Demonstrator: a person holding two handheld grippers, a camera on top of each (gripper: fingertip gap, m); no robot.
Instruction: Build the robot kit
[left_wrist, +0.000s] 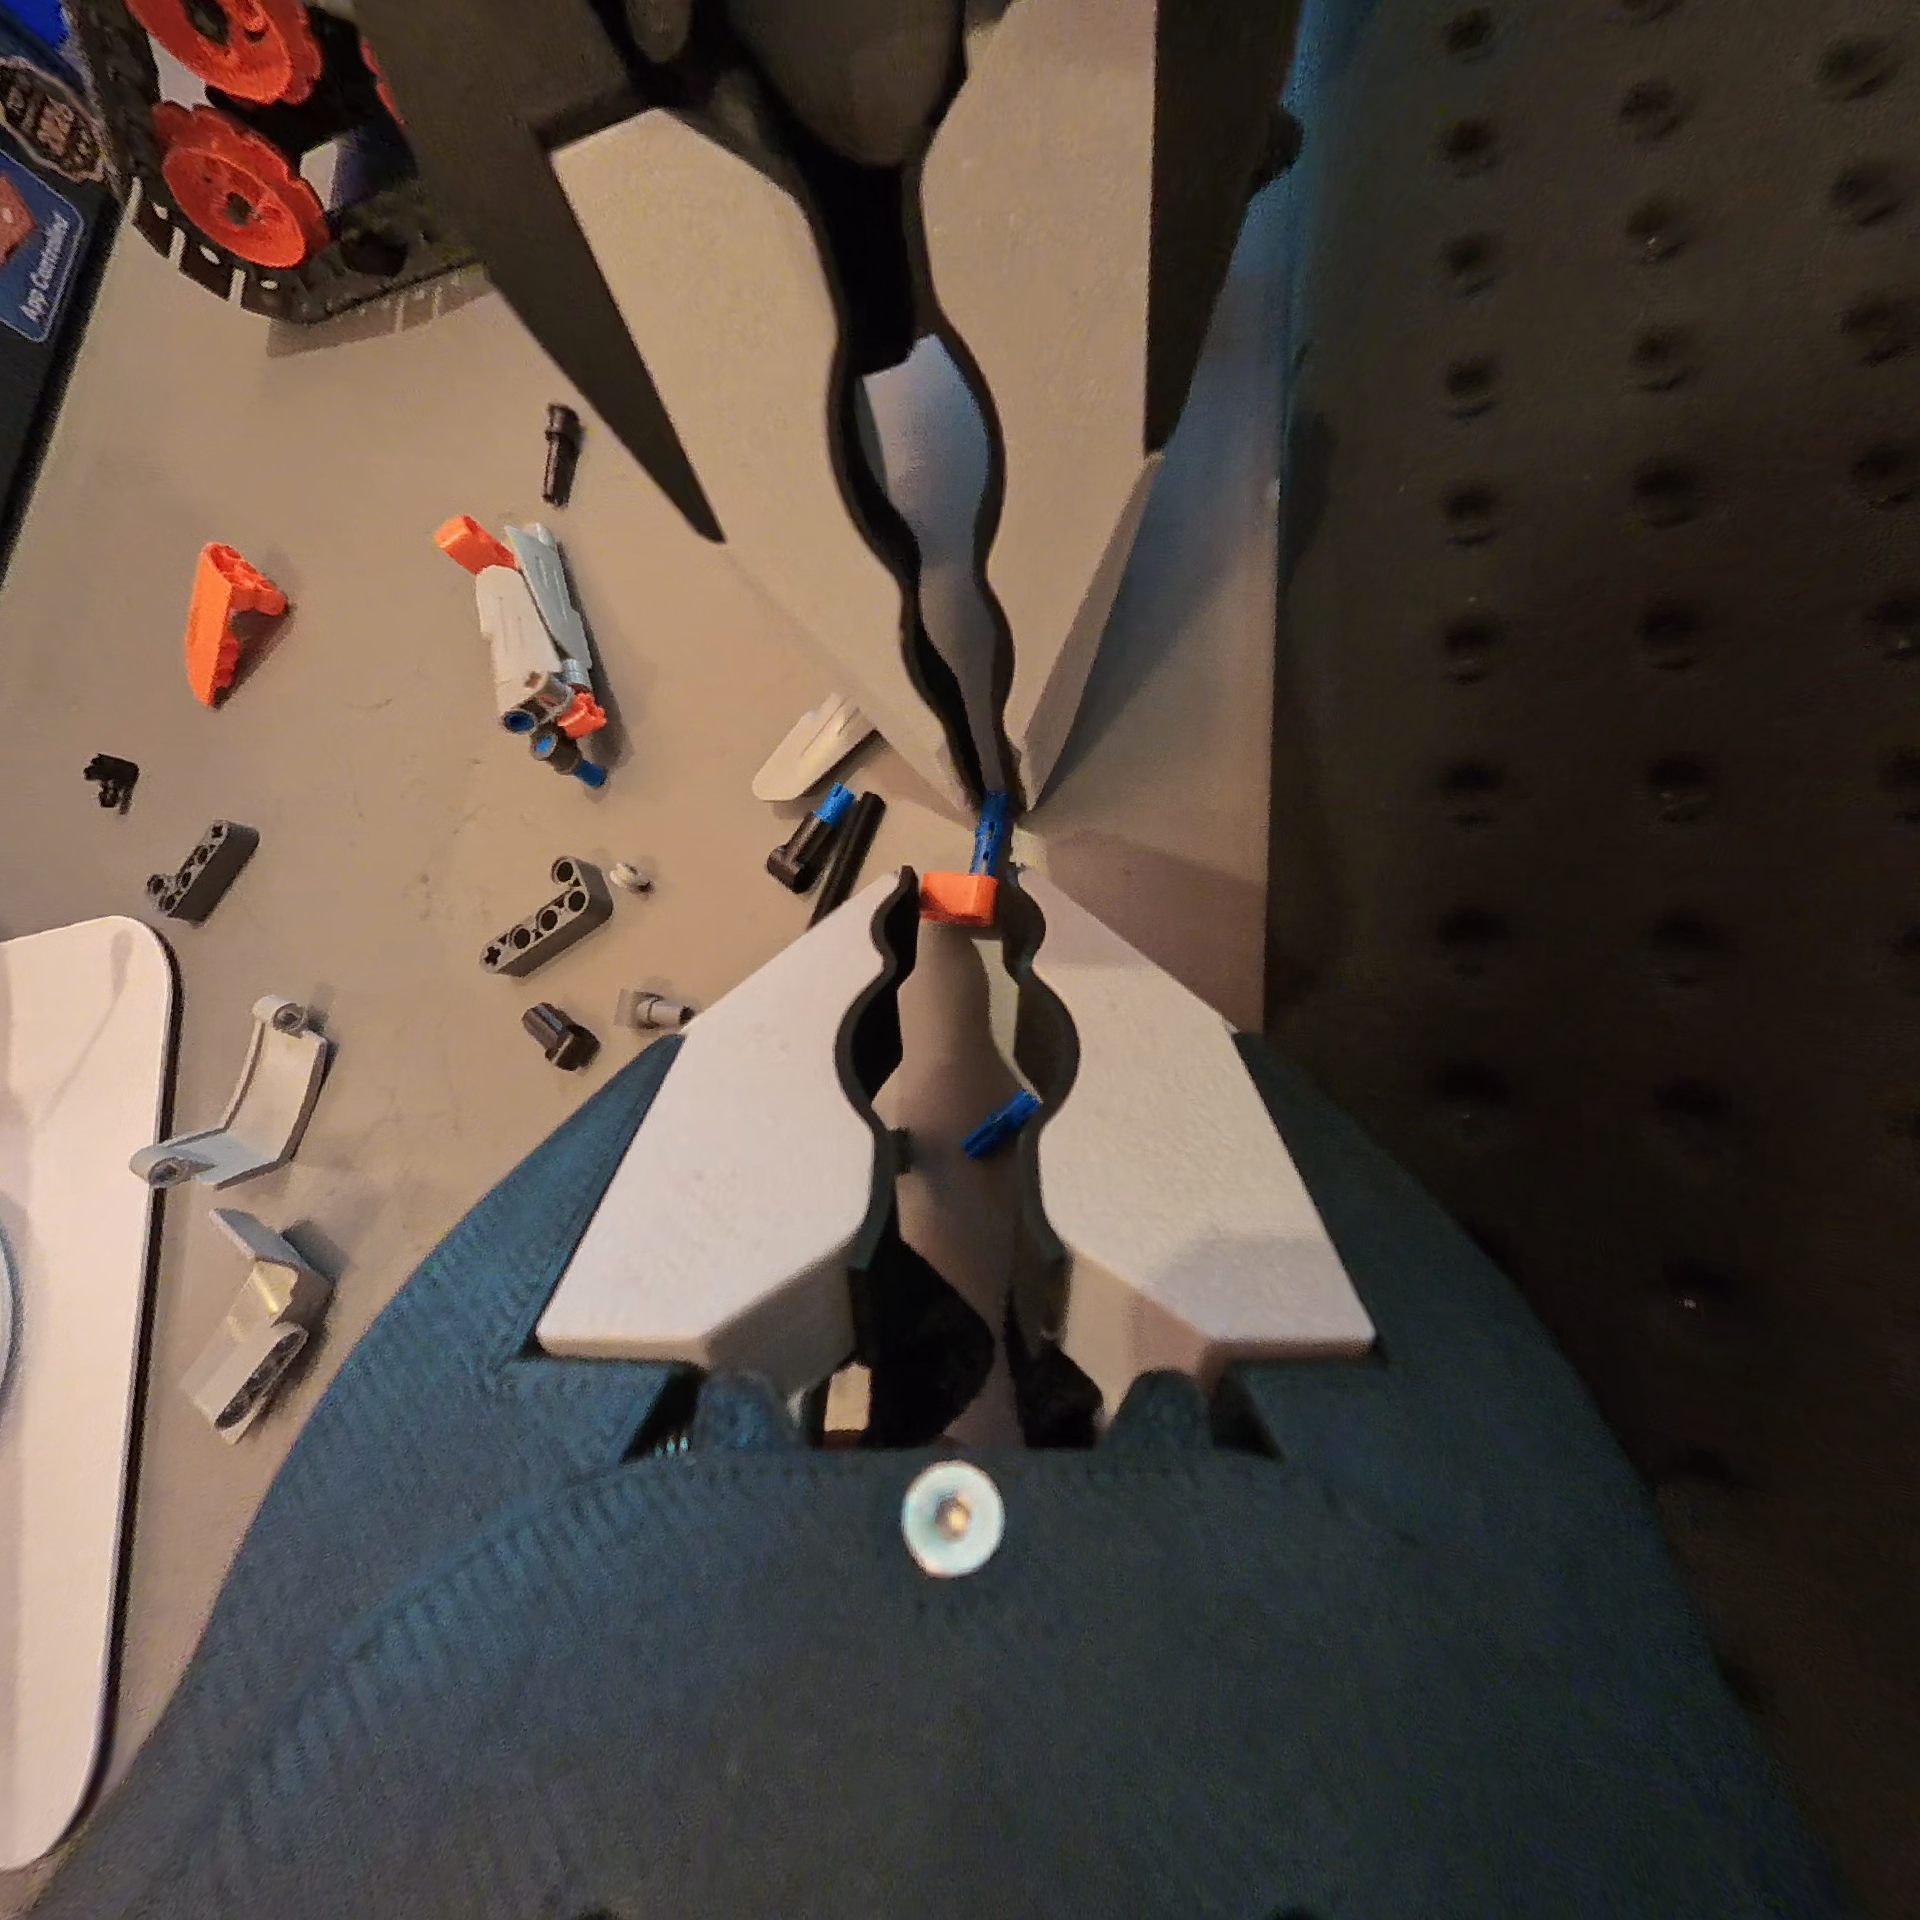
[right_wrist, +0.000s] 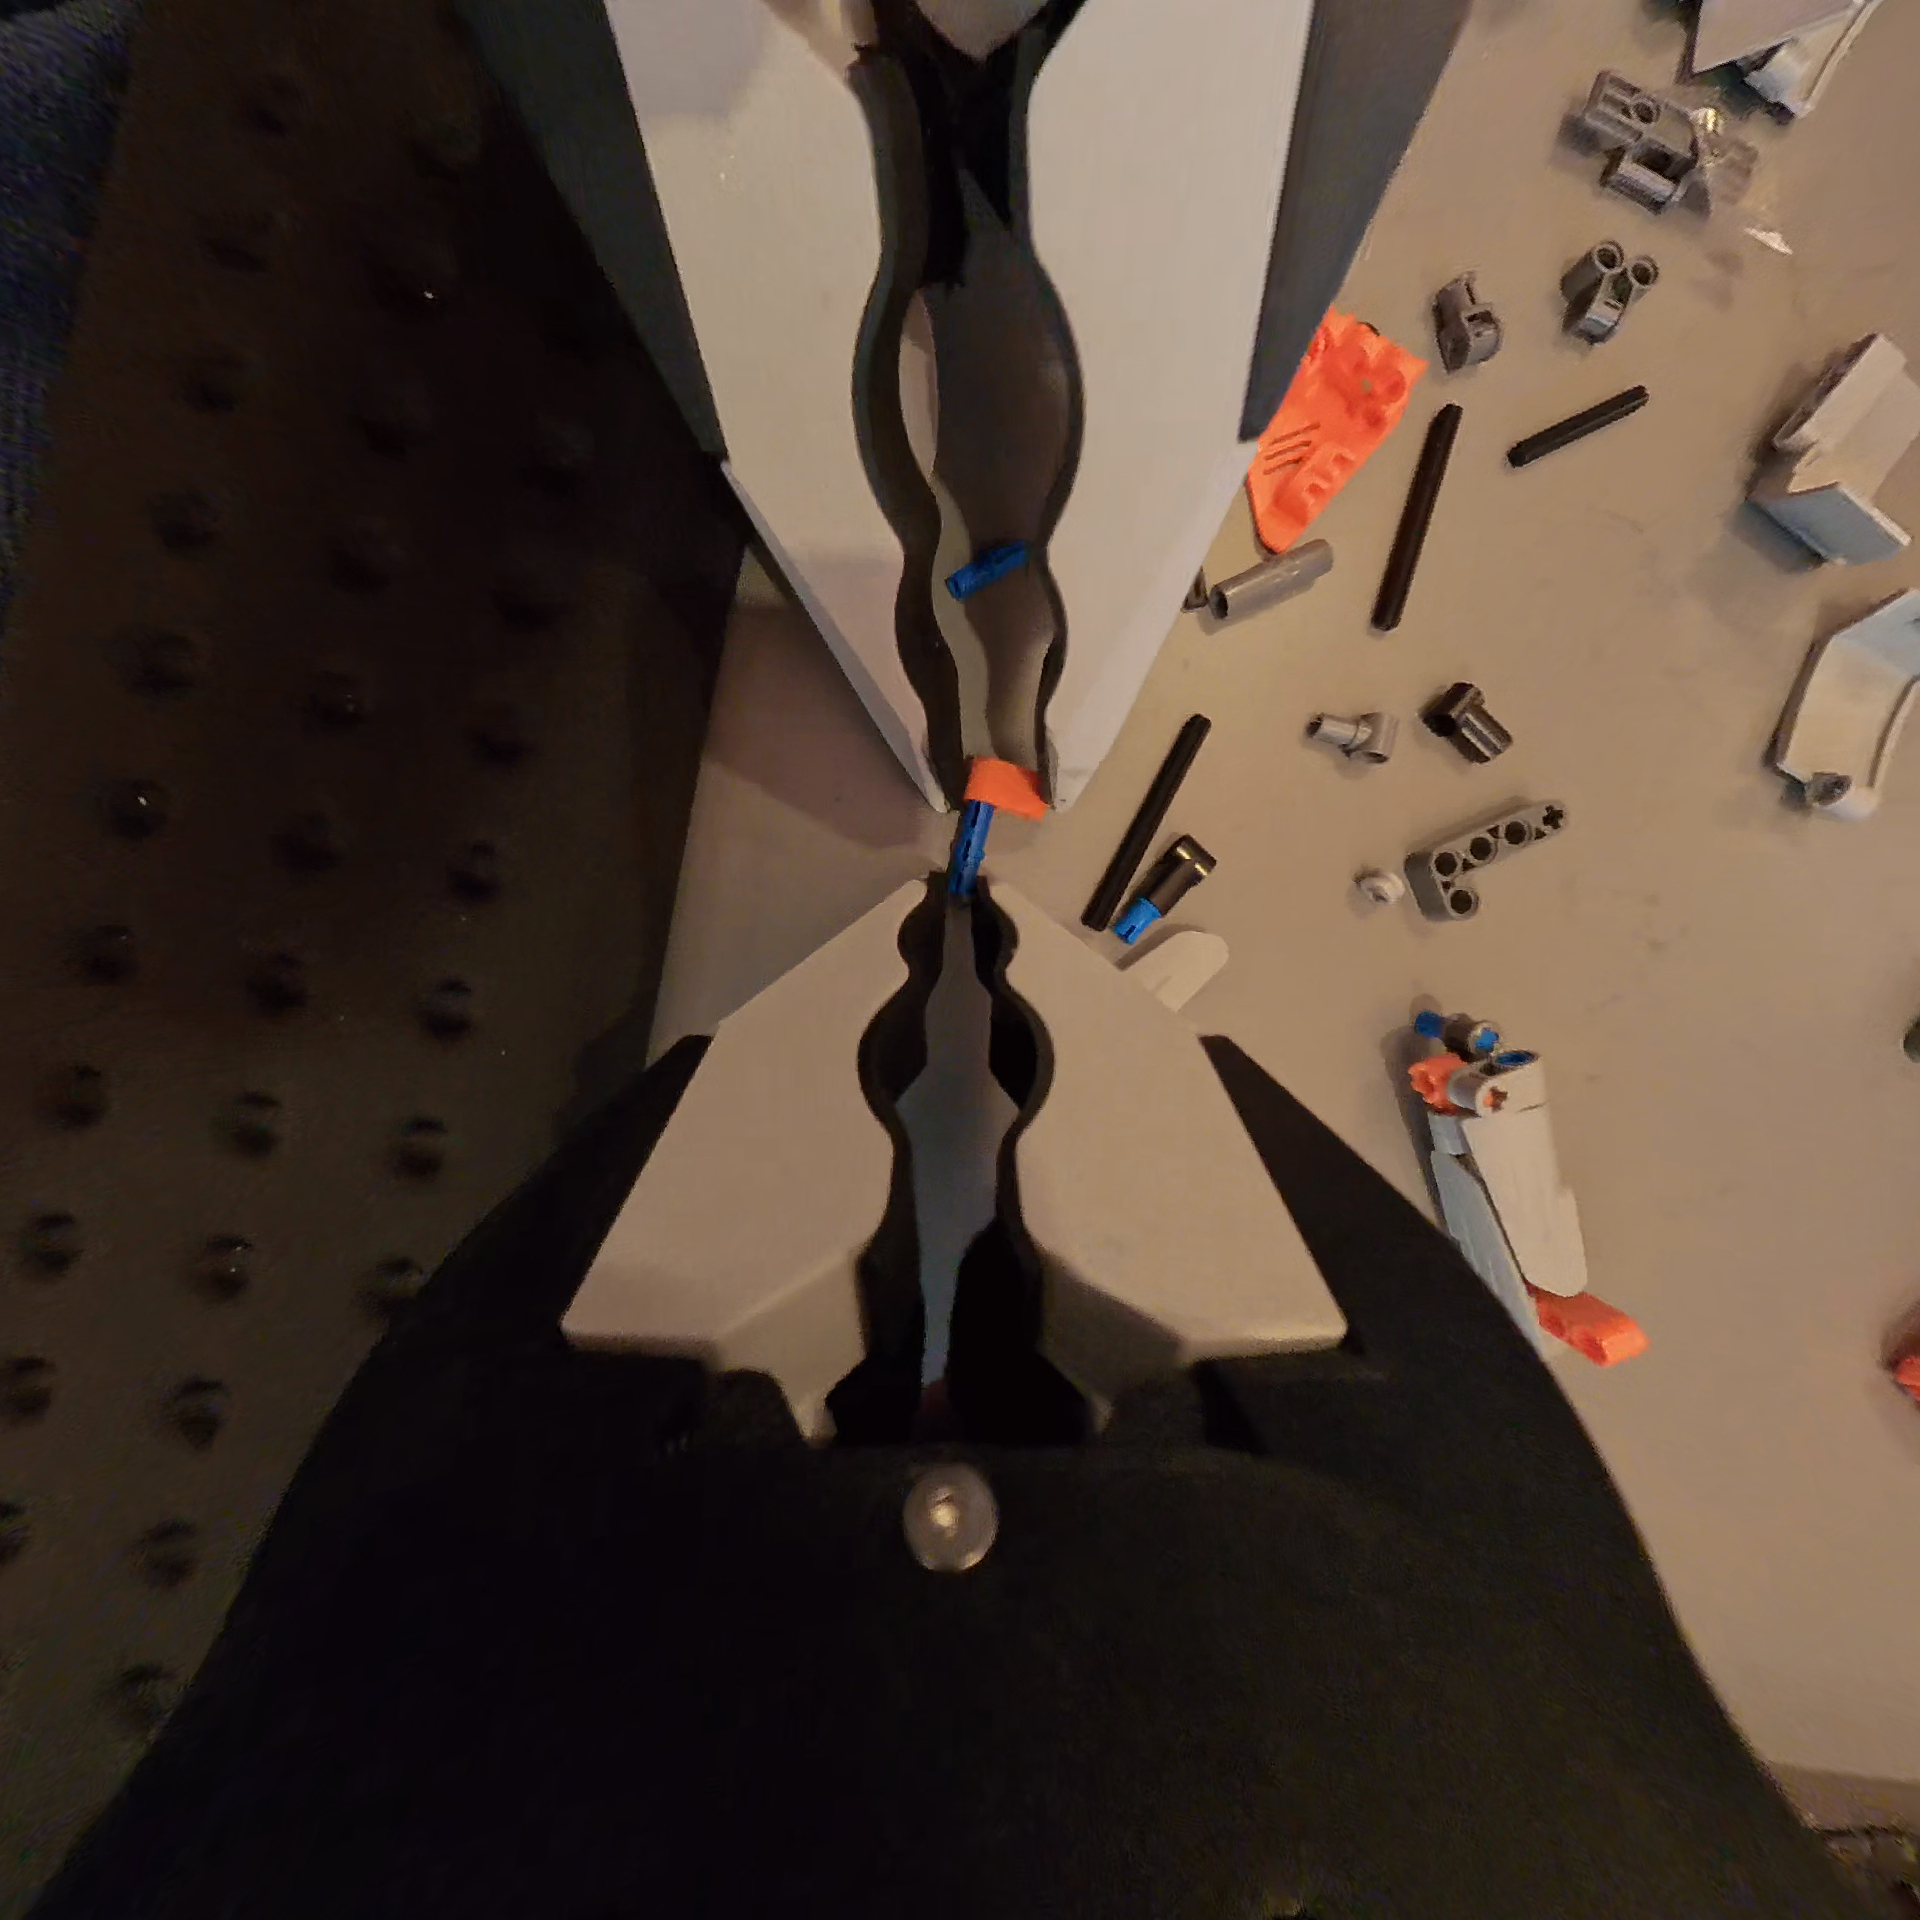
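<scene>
Orange connector (left_wrist: 958, 896) sits pinched at my left gripper (left_wrist: 961, 904) tips; my right gripper (right_wrist: 961, 891), likewise closed, clamps the blue pin (right_wrist: 972, 844). Misalignment could eject either.

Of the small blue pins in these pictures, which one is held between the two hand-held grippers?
The blue pin pinched by the right hand-held gripper, its far end in the orange piece held by the left hand-held gripper. The other blue pins lie on the table.
</scene>
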